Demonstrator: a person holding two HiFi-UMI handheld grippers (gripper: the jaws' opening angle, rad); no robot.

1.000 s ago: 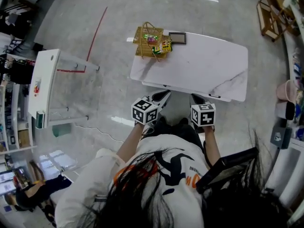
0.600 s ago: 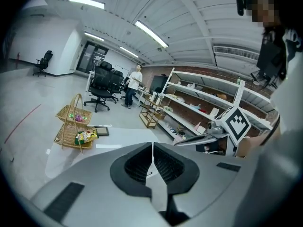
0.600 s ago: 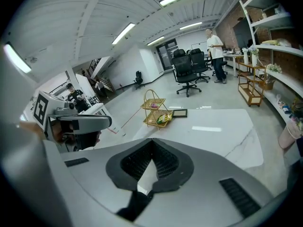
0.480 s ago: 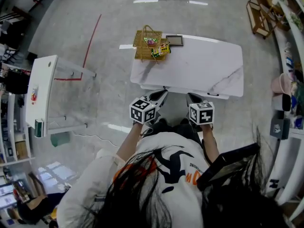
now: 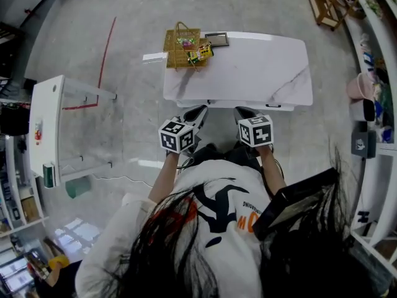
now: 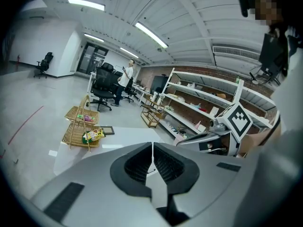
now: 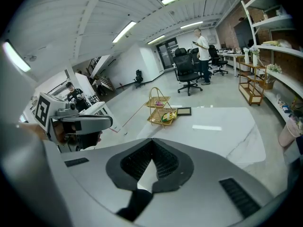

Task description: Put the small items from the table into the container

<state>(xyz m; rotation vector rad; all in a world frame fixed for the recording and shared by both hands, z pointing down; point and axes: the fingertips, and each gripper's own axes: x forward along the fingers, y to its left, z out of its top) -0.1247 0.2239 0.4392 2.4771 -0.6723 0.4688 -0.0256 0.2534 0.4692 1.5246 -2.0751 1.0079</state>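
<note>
A two-tier woven basket (image 5: 180,47) stands on the far left corner of the white marble table (image 5: 260,73). Bright snack packets (image 5: 198,53) lie in its tiers, and a small dark frame (image 5: 217,40) lies beside it. The basket (image 6: 79,126) and a packet (image 6: 93,135) also show in the left gripper view, and the basket (image 7: 161,109) in the right gripper view. My left gripper (image 5: 199,110) and right gripper (image 5: 239,112) hang side by side just short of the table's near edge, far from the basket. Both are shut with nothing between their fingers.
A white side table (image 5: 47,128) stands on the floor to the left. Shelving (image 5: 374,98) with several items lines the right wall, with a wooden rack (image 5: 322,4) at the far right. Office chairs (image 6: 102,86) and a standing person (image 7: 202,45) are in the distance.
The table and basket now sit higher and further left in the head view. Both grippers have drifted the same way, keeping by the near edge, still shut and empty.
</note>
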